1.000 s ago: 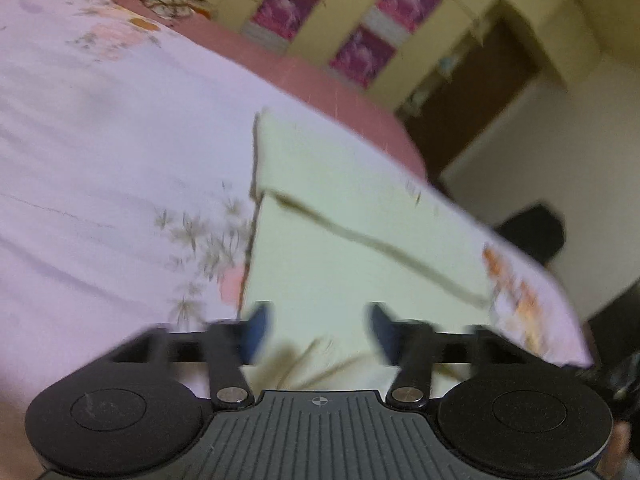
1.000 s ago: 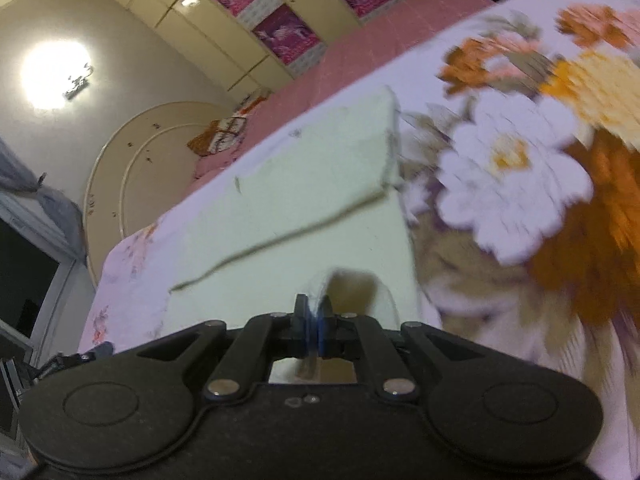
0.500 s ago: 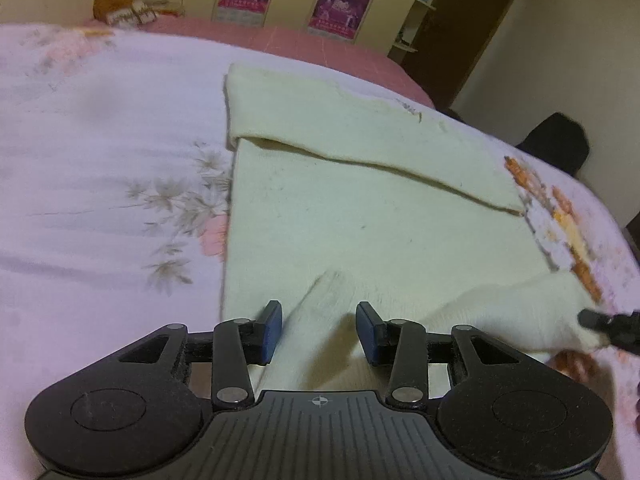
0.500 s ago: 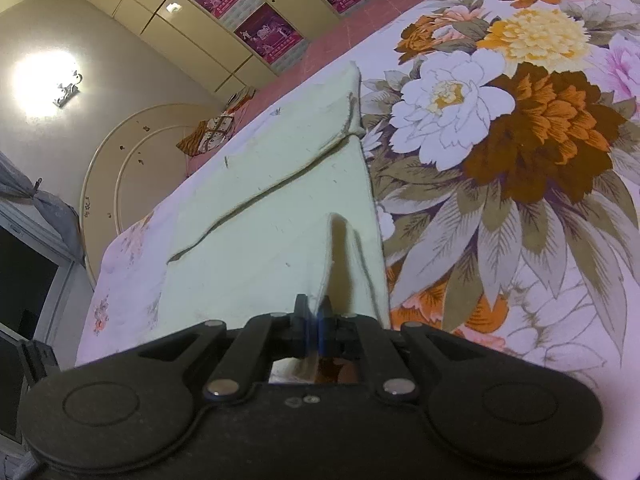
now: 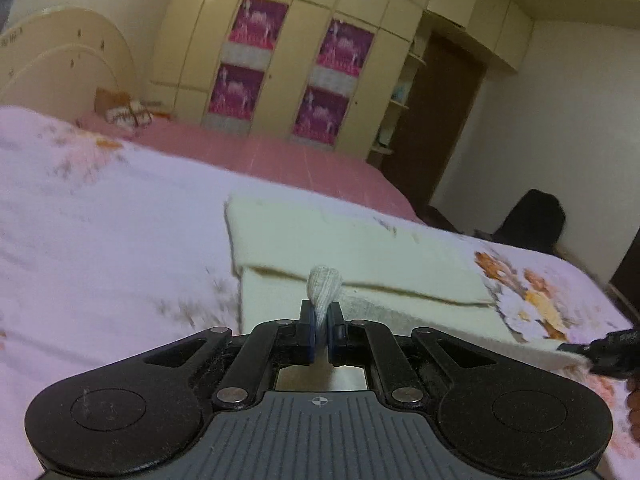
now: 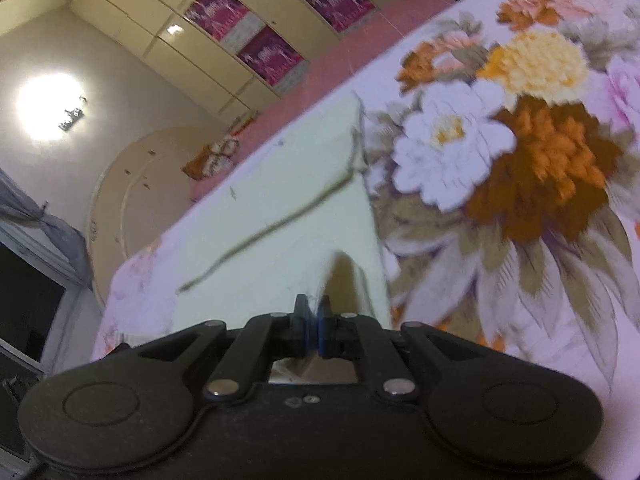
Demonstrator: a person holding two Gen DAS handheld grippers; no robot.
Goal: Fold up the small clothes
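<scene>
A cream knitted garment (image 5: 360, 248) lies on the floral bedspread (image 5: 100, 240), its far part folded over. My left gripper (image 5: 320, 334) is shut on a bunched near edge of the garment, which sticks up between the fingers. My right gripper (image 6: 313, 330) is shut on the other near corner of the same garment (image 6: 280, 216), lifting it into a small peak. The right gripper's tip shows at the right edge of the left wrist view (image 5: 604, 350).
A pink sheet (image 5: 280, 160) covers the far side of the bed, with a small bundle (image 5: 124, 112) near the curved headboard (image 5: 60, 64). Wardrobes (image 5: 288, 64) line the far wall. A dark chair (image 5: 532, 220) stands beyond the bed's right side.
My left gripper has closed on the garment's near edge and lifted it. My right gripper stays shut on its corner and has risen and tilted a little.
</scene>
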